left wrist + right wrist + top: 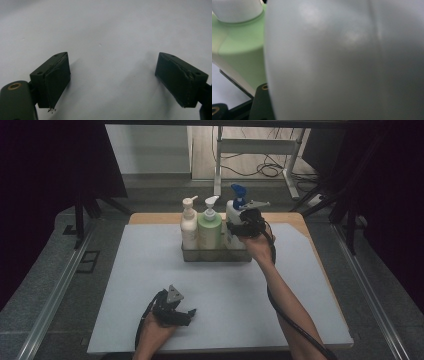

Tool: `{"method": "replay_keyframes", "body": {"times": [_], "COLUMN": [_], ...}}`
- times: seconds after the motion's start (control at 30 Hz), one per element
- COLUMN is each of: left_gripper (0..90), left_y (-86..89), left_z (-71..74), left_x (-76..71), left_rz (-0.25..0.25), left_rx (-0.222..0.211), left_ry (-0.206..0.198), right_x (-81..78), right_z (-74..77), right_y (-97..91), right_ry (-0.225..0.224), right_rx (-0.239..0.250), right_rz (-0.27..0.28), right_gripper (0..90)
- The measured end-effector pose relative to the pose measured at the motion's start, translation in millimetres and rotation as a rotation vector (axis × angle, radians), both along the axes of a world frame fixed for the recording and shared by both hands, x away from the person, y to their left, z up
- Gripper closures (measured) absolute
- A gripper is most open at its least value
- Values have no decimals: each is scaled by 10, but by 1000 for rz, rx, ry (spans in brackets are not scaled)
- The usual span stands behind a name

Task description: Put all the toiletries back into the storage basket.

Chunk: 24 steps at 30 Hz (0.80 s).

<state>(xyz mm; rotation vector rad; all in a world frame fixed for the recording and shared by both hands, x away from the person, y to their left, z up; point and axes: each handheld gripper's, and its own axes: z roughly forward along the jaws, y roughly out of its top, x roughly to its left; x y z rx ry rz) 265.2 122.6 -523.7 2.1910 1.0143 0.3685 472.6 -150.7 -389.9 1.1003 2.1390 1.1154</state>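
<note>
Right claw is gripping the white blue-pump bottle at the tray's three o'clock end, beside the green bottle, seemingly seating it, so releasing comes next, while left claw is idling wide on the tabletop.

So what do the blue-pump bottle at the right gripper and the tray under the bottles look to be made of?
Blue-pump bottle: probably plastic, white and smooth with a soft sheen; the right gripper view shows dull highlights and a faint moulding seam. Tray: possibly metal or grey plastic, matte; too dim to tell which.
</note>
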Motion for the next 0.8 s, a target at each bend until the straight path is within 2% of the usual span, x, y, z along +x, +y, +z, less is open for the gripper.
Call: {"method": "replay_keyframes", "body": {"times": [0.6,0.8], "left_gripper": [126,126], "left_y": [0,-1], "left_z": [1,0], "left_x": [-1,-1], "left_rz": [0,1], "left_rx": [2,1], "left_ry": [1,0], "right_x": [51,65], "right_z": [-228,-246], "right_y": [10,-41], "right_ry": [45,60], "right_rx": [-14,15], "right_rz": [-5,-19], "right_gripper": [375,369]}}
